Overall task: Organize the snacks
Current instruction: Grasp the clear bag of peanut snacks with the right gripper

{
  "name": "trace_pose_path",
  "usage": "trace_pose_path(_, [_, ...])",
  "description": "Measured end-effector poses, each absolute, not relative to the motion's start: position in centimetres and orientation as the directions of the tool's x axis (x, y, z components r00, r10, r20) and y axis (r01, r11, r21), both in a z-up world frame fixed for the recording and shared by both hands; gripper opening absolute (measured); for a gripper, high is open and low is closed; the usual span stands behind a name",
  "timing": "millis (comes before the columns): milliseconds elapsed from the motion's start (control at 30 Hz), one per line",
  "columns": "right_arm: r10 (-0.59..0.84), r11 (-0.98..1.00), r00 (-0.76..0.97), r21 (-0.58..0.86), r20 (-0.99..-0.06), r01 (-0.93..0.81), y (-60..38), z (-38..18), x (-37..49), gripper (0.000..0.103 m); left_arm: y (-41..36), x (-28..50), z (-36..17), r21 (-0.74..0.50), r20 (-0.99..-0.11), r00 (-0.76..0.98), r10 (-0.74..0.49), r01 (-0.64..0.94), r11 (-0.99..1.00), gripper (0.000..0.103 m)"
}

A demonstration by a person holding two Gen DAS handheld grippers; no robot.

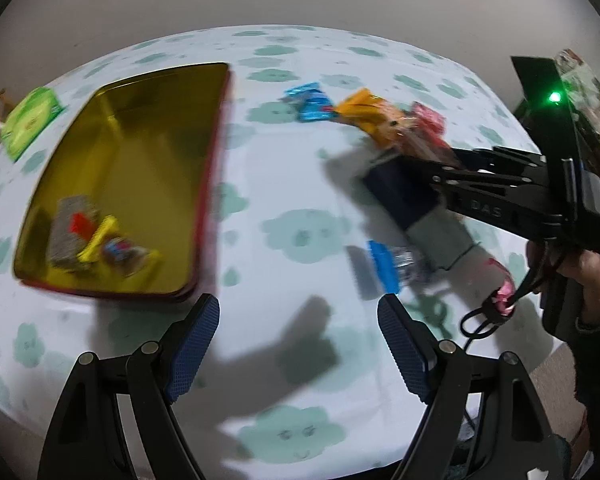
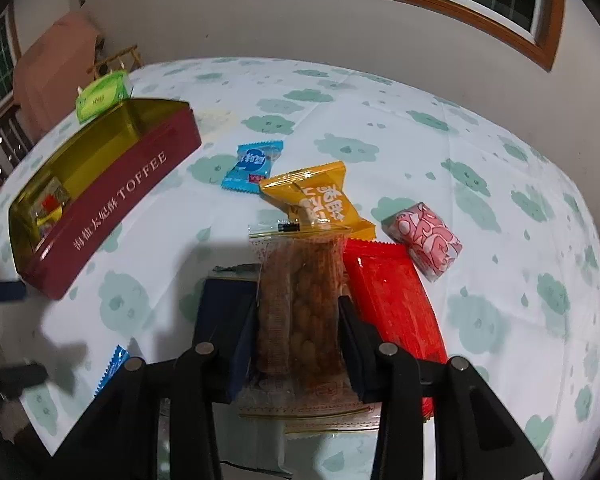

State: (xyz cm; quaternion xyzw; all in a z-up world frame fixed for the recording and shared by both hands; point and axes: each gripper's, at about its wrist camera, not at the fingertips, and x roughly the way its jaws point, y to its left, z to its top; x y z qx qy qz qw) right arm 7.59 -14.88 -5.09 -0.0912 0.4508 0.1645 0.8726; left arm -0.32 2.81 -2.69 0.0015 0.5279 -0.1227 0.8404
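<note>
Blue pads of my left tongs [image 1: 298,344] stand spread wide with nothing between them, above bare counter [image 1: 284,184] with its cloud-patterned cloth. Taking the toffee tin [image 1: 204,184] as landmark: it lies open just beyond these pads, on their left side, and a few wrapped snacks [image 1: 96,240] already rest in its near corner. Right of the tin, well apart from it, loose packets lie in a group, and the right tongs [image 1: 410,160] reach in among them. This view is blurred, so I cannot name each packet there.

From the right wrist, my right tongs [image 2: 300,320] pinch a clear packet of brown nuts [image 2: 304,304]; both pads press on its sides. It lies right of the tin, overlapping a yellow packet [image 2: 320,196] and just beside a red packet [image 2: 392,300]. A blue candy [image 2: 252,166] lies between this group and the tin, and a pink roll [image 2: 428,240] lies farthest from it.

I judge that the step in hand is picking up the nut packet. Next I should lift it clear of its neighbours, carry it left over the tin wall, and release it inside.
</note>
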Motion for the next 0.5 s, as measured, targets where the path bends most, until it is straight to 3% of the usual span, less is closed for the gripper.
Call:
trace_pose_path(333, [0.198, 0.951, 0.613, -0.001, -0.765, -0.308, -18.0, -3.6, 5.4, 0.04, -0.9, 1.0, -3.9, -0.199, -0.884, 0.357, -0.301, 0.295, 0.935, 0.078])
trace_pose_path(500, [0.168, 0.97, 0.652, 0.007, -0.74, -0.241, -20.4, -3.1, 4.5, 0.04, -2.1, 2.0, -5.0, -0.174, -0.895, 0.351, -0.275, 0.292, 0.94, 0.07])
